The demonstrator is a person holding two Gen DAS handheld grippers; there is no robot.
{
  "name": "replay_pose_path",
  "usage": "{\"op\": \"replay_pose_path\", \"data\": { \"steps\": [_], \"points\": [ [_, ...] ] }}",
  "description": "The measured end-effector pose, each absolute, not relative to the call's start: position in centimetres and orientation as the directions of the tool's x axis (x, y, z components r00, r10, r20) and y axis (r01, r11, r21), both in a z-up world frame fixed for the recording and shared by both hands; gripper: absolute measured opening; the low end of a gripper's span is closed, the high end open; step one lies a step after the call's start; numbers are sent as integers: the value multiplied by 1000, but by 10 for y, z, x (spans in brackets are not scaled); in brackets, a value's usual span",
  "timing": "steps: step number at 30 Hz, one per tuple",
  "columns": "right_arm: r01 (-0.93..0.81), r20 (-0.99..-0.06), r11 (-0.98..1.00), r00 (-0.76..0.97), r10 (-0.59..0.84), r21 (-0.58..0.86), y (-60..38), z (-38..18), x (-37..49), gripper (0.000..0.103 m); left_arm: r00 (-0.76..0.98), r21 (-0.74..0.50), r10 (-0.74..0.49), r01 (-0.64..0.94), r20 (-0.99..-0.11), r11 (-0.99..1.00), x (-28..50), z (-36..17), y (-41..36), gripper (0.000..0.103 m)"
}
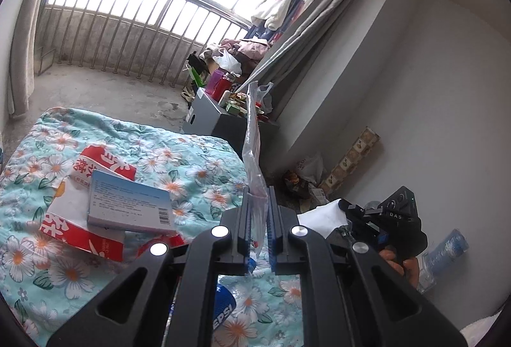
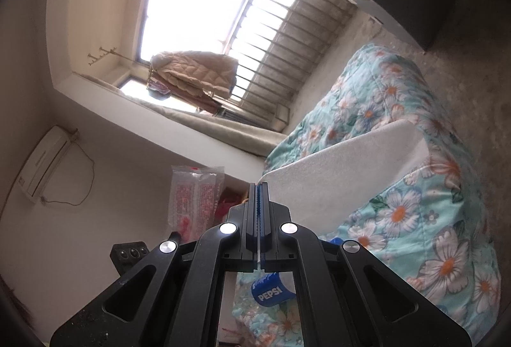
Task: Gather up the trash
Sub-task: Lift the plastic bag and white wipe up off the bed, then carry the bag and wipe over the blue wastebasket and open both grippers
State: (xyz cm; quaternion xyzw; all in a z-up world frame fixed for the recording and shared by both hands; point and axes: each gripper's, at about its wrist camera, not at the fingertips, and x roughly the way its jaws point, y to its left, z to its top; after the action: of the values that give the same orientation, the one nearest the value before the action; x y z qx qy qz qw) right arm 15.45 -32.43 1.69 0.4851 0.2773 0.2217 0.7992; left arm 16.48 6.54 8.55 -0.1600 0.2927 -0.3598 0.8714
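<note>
On the floral quilted bed point(image 1: 191, 152), a red-and-white snack bag point(image 1: 86, 213) lies under a blue-and-white cardboard box point(image 1: 131, 203), uncollected. To their right, the left gripper point(image 1: 258, 197) fingers are clamped on a clear plastic wrapper point(image 1: 252, 136), held upright above the bed. Further right, the right gripper point(image 2: 259, 187) fingers are pressed together on a white foam sheet point(image 2: 345, 168). Judged step: carrying collected trash. Next move calls for a receptacle; none is identifiable.

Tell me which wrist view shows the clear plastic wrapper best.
Right wrist: the clear plastic wrapper faces the camera flat, red print visible, beside the right gripper. Left wrist shows it edge-on, a thin strip pinched in the left gripper.
</note>
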Motion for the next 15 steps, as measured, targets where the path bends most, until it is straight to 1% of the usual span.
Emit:
{"op": "replay_pose_path", "data": {
  "steps": [6,11,15],
  "points": [
    [-86,-196,415,784,589,906,-351,18,131,0,516,-441,-749,606,-416,662,157,90,15,8],
    [-68,-177,405,826,536,912,-382,14,105,0,454,-400,-766,664,-455,631,154,88,-40,8],
    [-32,-181,402,859,479,915,-409,9,82,0,369,-400,-788,709,-492,581,156,80,-92,8]
  ]
}}
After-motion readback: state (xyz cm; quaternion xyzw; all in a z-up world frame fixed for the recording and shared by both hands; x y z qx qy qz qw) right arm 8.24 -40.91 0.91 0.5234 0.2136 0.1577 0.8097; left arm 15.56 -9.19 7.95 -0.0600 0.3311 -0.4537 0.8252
